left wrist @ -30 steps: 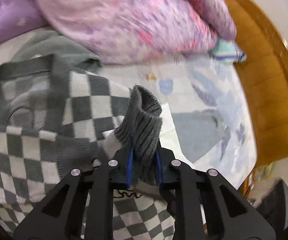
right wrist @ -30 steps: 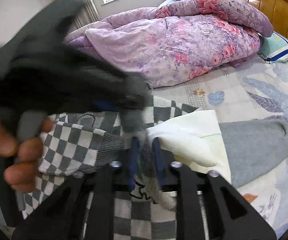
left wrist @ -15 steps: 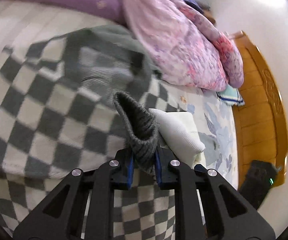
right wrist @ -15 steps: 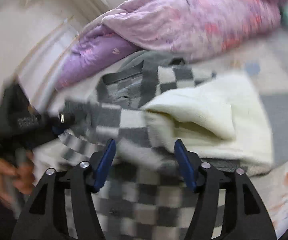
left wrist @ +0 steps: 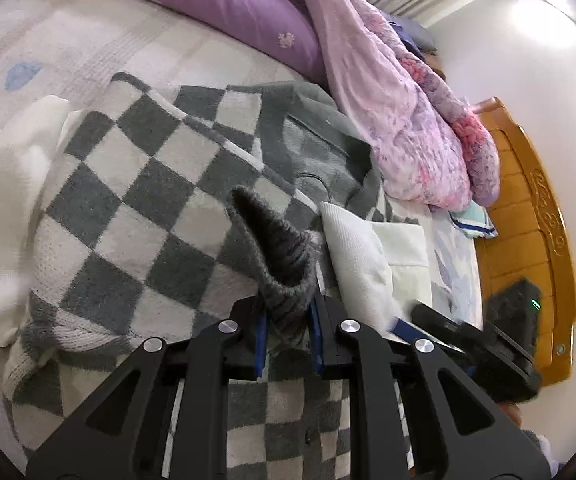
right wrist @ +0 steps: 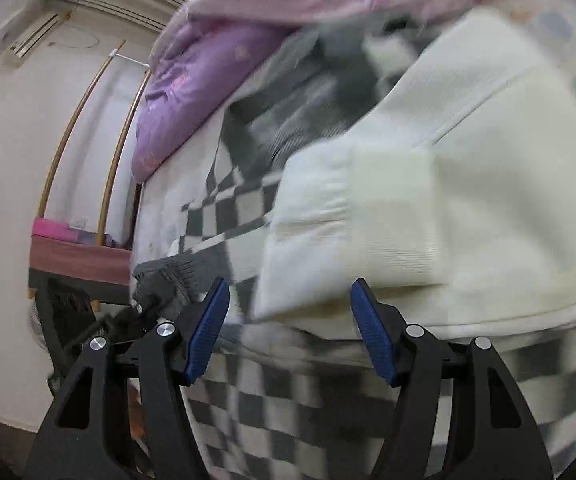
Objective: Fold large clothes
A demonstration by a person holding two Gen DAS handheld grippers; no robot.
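Observation:
A grey-and-white checkered sweater (left wrist: 136, 200) lies spread on the bed. My left gripper (left wrist: 286, 330) is shut on its grey ribbed cuff (left wrist: 284, 272), holding the sleeve folded over the sweater body. My right gripper (right wrist: 288, 332) is open and empty, just above the sweater (right wrist: 288, 420), its jaws pointing at a folded cream garment (right wrist: 428, 216). The cream garment also shows in the left wrist view (left wrist: 368, 256). The right gripper shows in the left wrist view (left wrist: 448, 336) at lower right. The cuff and the left gripper show at the left in the right wrist view (right wrist: 164, 280).
A purple and pink floral quilt (left wrist: 368, 80) is heaped along the far side of the bed. A wooden headboard (left wrist: 528, 240) stands at the right. A striped pillow (left wrist: 472, 220) lies by it. A white cloth (left wrist: 4, 208) lies left of the sweater. A side table (right wrist: 80, 260) stands beyond the bed edge.
My left gripper has carried the grey cuff across the sweater toward the left. My right gripper has let go of the sweater, opened and swung toward the cream garment.

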